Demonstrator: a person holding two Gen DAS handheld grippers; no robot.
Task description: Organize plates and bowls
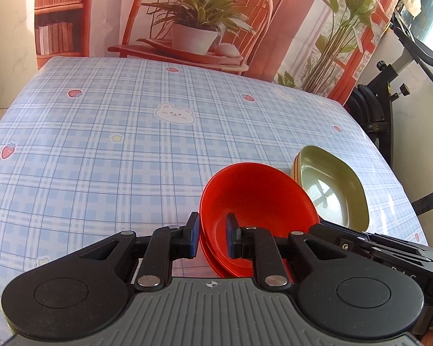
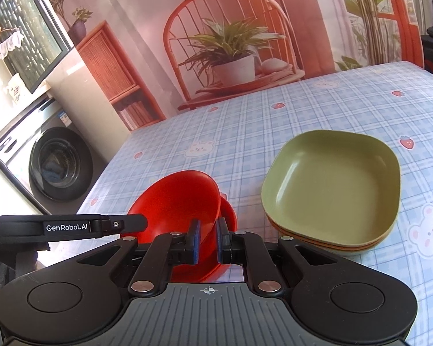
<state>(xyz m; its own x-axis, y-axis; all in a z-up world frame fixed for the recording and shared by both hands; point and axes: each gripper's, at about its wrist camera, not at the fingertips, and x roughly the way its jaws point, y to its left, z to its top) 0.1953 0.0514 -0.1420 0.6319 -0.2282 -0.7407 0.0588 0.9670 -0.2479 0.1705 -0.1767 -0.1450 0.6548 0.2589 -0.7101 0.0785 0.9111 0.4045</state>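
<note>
Stacked red bowls (image 1: 259, 201) stand tilted on the blue plaid tablecloth (image 1: 101, 144). My left gripper (image 1: 212, 230) is shut on their near rim, one finger inside and one outside. In the right wrist view my right gripper (image 2: 207, 238) is shut on the wall of the top red bowl (image 2: 176, 201), which leans up out of a lower red bowl (image 2: 229, 213). The left gripper's arm (image 2: 72, 226) reaches in from the left to the same stack. To the right of the bowls, a green square plate (image 2: 332, 190) tops a stack of orange and yellow plates (image 2: 317, 240); it also shows as the green plate (image 1: 332, 184).
A printed backdrop (image 1: 202, 28) of a chair and potted plant hangs behind the table. A washing machine (image 2: 57, 164) stands past the table's left edge. Black exercise equipment (image 1: 389, 101) stands off the right edge. The cloth (image 2: 274, 121) stretches bare beyond the dishes.
</note>
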